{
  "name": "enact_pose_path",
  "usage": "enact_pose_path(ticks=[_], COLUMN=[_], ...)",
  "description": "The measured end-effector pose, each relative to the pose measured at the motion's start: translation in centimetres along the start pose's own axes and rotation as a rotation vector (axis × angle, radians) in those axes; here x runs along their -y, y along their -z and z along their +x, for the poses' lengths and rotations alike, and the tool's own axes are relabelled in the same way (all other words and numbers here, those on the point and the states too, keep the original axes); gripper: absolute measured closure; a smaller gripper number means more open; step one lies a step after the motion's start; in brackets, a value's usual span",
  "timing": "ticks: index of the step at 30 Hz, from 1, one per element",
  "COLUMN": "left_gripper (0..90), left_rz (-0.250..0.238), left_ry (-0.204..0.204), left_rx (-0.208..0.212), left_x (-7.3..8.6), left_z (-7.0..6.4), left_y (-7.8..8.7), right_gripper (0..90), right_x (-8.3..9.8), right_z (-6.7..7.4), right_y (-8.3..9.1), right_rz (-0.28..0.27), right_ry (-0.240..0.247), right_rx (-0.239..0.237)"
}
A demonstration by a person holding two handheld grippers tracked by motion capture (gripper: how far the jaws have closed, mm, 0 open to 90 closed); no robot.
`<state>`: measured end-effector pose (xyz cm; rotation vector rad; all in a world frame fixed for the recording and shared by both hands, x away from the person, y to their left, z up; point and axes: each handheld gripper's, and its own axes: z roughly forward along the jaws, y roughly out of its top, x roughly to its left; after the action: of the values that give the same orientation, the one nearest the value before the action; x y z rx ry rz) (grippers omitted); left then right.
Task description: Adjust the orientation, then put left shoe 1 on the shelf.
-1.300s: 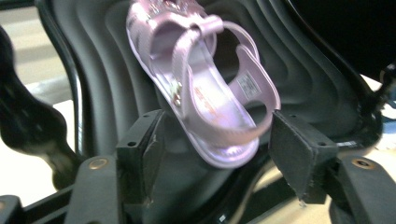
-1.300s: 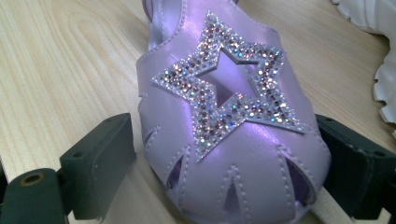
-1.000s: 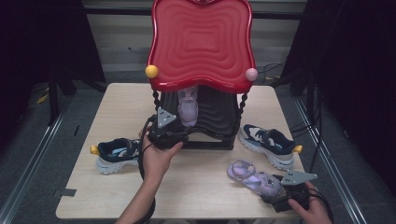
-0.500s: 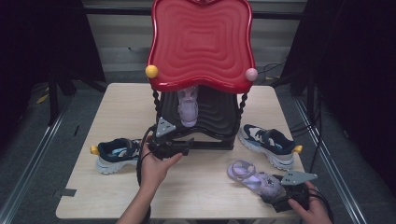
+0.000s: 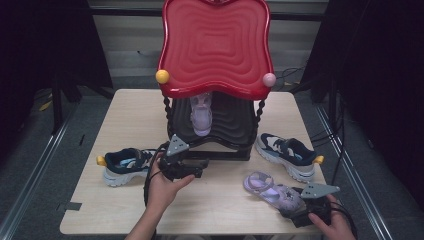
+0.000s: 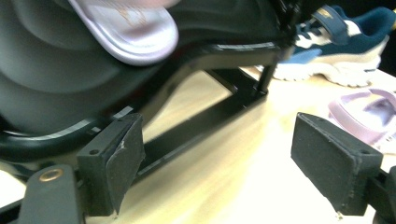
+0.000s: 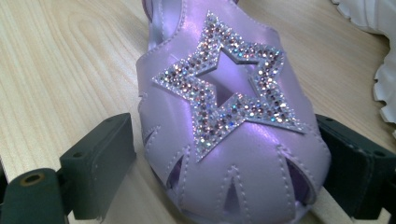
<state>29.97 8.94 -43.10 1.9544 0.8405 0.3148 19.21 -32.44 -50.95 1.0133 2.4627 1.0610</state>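
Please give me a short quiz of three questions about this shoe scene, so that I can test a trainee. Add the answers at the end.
1. True or false: the black shelf of the red rack is empty.
2. What lies between the jaws of the right gripper? A) a navy sneaker B) the toe of a purple star sandal C) nothing
3. How many navy sneakers are on the table, and where are they relative to the rack?

Key:
1. False: a purple sandal rests on the shelf.
2. B: the star sandal lies on the table, toe between the jaws.
3. Two: the left sneaker and the right sneaker, one on each side of the rack.
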Motion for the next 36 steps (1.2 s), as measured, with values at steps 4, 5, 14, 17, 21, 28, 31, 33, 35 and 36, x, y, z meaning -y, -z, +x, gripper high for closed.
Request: enact_pose_path(ticks=[4,5,14,17,21,28,31,33,35,36], left_gripper=[16.1,16.1,16.0,16.0,16.0,15.9,15.9,15.9,15.9,15.9], left_rz=[0.009,0.018,0.071,0.086,0.117,0.137,0.159,0.173,0.182,0.182], left_ry=[-0.008,-0.010,-0.020,-0.017,-0.018,-0.027,-0.046,-0.055,-0.069,-0.069], left_rx=[0.022,0.031,0.068,0.083,0.110,0.125,0.123,0.131,0.135,0.135], left_x=[0.5,0.8,2.5,3.2,3.9,4.7,5.2,5.5,5.7,5.7], left_z=[-0.2,-0.2,-0.6,-0.8,-1.1,-1.4,-1.7,-1.8,-2.0,-2.0], left_y=[-0.2,-0.4,-1.5,-2.0,-2.7,-3.4,-3.8,-4.0,-4.2,-4.2], right_gripper=[10.7,10.7,10.7,10.6,10.7,10.7,10.6,10.7,10.6,10.7], right_x=[0.0,0.0,0.0,0.0,0.0,0.0,0.0,0.0,0.0,0.0], right_z=[0.0,0.0,0.0,0.0,0.0,0.0,0.0,0.0,0.0,0.0], right_y=[0.0,0.0,0.0,0.0,0.0,0.0,0.0,0.0,0.0,0.0], right_rz=[0.000,0.000,0.000,0.000,0.000,0.000,0.000,0.000,0.000,0.001], right_ry=[-0.001,-0.001,-0.001,-0.001,0.000,-0.001,-0.001,-0.001,-0.002,-0.003], right_rx=[0.000,0.000,0.000,0.000,0.000,0.000,0.000,0.000,0.000,0.000])
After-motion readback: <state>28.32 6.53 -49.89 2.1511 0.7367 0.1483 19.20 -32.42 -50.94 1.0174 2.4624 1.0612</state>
